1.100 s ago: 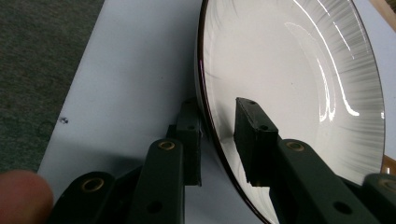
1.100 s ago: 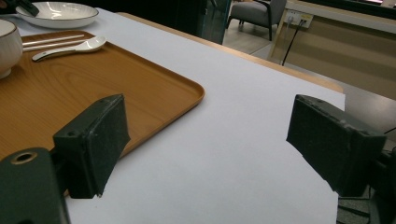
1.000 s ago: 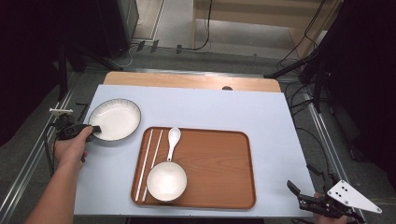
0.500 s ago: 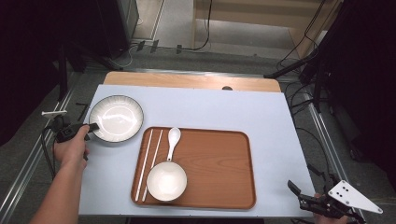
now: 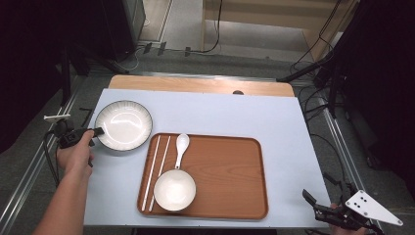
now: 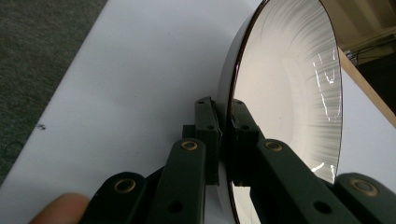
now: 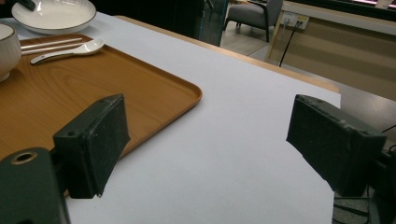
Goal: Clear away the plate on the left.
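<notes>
Left of frame, left gripper (image 5: 98, 131) clamps the white dark-rimmed ceramic plate (image 5: 123, 125) by its rim: stiff, glossy, slippery, breakable. Right gripper (image 5: 318, 205) open, idle.

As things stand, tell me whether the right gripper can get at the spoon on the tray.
Probably yes. The right gripper is open at the table's near right corner, the tray's right half is bare, and the spoon lies uncovered beyond the small bowl.

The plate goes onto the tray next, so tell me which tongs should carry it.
Left. The left tongs are already clamped on the rim of the plate, right beside the tray. The right tongs hang open at the table's near right corner.
</notes>
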`<state>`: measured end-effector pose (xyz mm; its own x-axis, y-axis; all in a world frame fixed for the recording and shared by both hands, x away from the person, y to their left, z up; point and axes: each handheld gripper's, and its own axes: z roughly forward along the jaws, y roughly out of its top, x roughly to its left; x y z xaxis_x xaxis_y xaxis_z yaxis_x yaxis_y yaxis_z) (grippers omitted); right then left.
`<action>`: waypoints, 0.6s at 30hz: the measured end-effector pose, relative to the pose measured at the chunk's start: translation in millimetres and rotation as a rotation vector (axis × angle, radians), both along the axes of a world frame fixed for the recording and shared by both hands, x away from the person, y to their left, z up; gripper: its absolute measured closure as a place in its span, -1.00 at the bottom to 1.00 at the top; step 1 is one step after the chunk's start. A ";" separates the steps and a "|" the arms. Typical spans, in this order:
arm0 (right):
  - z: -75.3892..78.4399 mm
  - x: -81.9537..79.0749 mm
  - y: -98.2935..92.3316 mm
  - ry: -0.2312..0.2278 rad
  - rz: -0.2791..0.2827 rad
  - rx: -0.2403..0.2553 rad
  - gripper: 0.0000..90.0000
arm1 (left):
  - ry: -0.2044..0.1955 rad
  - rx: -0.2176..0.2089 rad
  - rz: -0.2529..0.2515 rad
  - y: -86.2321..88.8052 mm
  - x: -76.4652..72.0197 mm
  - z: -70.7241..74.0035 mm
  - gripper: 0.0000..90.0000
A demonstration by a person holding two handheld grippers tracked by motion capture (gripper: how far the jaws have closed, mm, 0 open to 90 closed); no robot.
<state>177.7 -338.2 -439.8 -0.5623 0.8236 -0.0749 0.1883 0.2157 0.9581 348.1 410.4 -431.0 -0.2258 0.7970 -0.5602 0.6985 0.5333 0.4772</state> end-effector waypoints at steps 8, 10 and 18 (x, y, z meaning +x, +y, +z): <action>0.3 -0.2 0.2 0.001 -0.001 0.002 -0.71 | -0.034 -0.012 0.008 6.7 -8.0 7.6 0.89; 0.4 0.2 1.0 0.000 0.000 0.001 -0.71 | -0.040 -0.016 0.001 7.9 -9.4 9.5 0.90; 0.3 0.7 2.8 0.002 0.005 -0.003 -0.71 | -0.061 -0.019 -0.024 7.1 -13.4 15.2 0.89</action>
<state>178.4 -335.3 -439.5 -0.5663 0.8206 -0.0761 0.1890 0.2192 0.9572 334.7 417.5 -415.8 -0.1721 0.7909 -0.5872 0.6808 0.5263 0.5094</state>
